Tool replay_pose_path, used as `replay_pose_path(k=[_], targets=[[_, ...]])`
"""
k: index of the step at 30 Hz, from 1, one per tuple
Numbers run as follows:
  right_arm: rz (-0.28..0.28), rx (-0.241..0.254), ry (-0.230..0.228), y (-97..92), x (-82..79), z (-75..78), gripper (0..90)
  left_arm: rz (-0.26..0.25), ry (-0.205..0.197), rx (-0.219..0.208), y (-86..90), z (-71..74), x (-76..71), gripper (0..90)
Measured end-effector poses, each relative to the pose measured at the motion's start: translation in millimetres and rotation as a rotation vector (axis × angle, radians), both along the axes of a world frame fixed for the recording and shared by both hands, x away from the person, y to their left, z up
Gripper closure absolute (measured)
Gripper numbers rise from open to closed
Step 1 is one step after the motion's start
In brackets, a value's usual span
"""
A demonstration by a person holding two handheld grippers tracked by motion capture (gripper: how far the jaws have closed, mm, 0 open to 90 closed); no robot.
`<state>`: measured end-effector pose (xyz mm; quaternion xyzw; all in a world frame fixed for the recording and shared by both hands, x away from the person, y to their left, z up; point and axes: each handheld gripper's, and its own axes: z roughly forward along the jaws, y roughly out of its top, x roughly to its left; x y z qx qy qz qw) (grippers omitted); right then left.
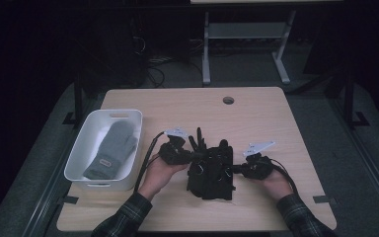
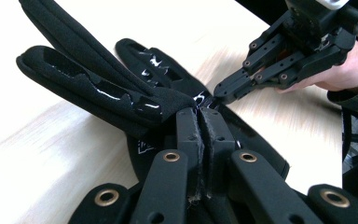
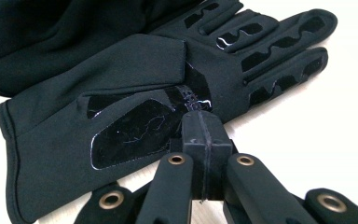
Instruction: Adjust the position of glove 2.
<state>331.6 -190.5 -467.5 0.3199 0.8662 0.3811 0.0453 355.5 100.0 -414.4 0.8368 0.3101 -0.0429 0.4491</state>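
Black gloves (image 1: 210,170) lie near the table's (image 1: 256,118) front edge, pinched between the left gripper (image 1: 193,155) and right gripper (image 1: 236,169), both clamped on fabric, so I judge lifting is in hand, next carrying toward the white bin (image 1: 91,129) holding a grey mitten (image 1: 112,149).

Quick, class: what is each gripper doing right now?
Left gripper: shut on the black glove.
Right gripper: jaws shut at the glove's edge; whether it pinches fabric cannot be told.
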Motion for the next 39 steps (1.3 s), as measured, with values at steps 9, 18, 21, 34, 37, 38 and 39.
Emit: replay_pose_path(k=[9,18,21,34,37,38,39], targets=[[0.018,0.006,-0.006,4.9,-1.5,1.4,90.0,-0.038,0.001,-0.001,-18.6,-0.7,1.5,86.4],[0.031,0.000,-0.014,11.0,-1.9,1.3,90.0,-0.060,0.014,0.001,-35.4,-8.0,4.1,86.0],[0.031,0.001,-0.013,11.0,-1.8,1.2,90.0,-0.067,0.021,-0.002,-40.0,-10.5,4.6,85.1],[-0.022,-0.019,-0.040,-4.5,-1.4,4.1,89.7,-0.117,-0.025,-0.033,-51.8,-1.1,-2.3,81.0],[-0.081,-0.016,-0.057,-20.5,-0.5,6.9,78.6,-0.134,-0.041,-0.012,-51.1,-0.2,-7.7,89.0],[-0.102,-0.012,-0.066,-26.4,0.1,7.4,72.3,-0.132,-0.039,-0.011,-52.0,-1.0,-9.9,89.1],[-0.119,-0.010,-0.073,-30.9,0.5,7.8,64.2,-0.144,-0.042,0.004,-52.9,-3.0,-12.1,89.2]])
